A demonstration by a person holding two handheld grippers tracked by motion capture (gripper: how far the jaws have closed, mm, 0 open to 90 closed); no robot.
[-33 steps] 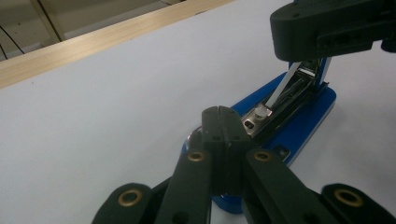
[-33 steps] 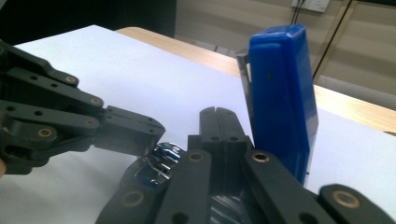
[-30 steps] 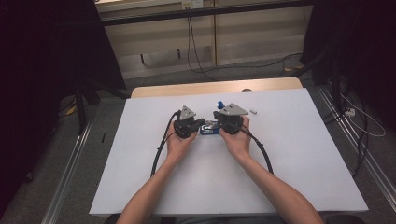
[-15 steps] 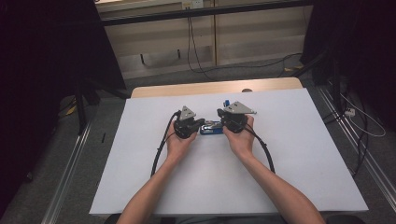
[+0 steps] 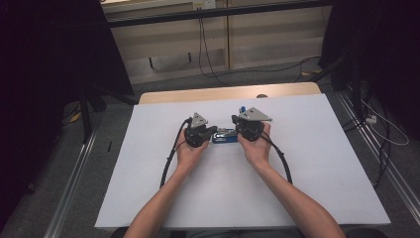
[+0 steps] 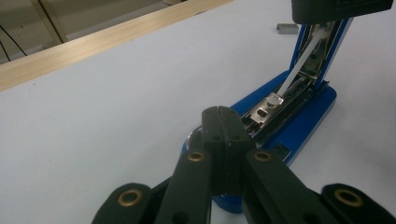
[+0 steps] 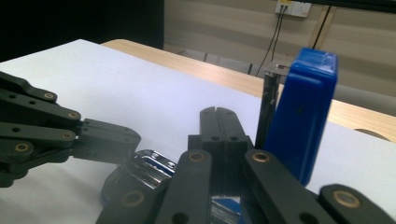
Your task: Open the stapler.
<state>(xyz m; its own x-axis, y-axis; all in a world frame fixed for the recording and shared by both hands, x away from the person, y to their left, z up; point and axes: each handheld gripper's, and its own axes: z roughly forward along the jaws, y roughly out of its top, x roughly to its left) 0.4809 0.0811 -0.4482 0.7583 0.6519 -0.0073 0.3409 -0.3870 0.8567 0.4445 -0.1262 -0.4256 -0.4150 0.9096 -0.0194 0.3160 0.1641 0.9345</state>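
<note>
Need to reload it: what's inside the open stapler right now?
The stapler stands open, lid raised. Its shiny metal track with a round stud shows, but no staples can be made out. The shut left claw covers the track's near end. A small strip of staples lies behind on the table.

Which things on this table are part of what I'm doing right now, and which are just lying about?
In the job:
- blue stapler, hinged open, lid upright
- left gripper, shut, at the stapler's base
- right gripper, shut, beside the raised blue lid

Lying about:
- small grey strip of staples on the white table
- wall cables
</note>
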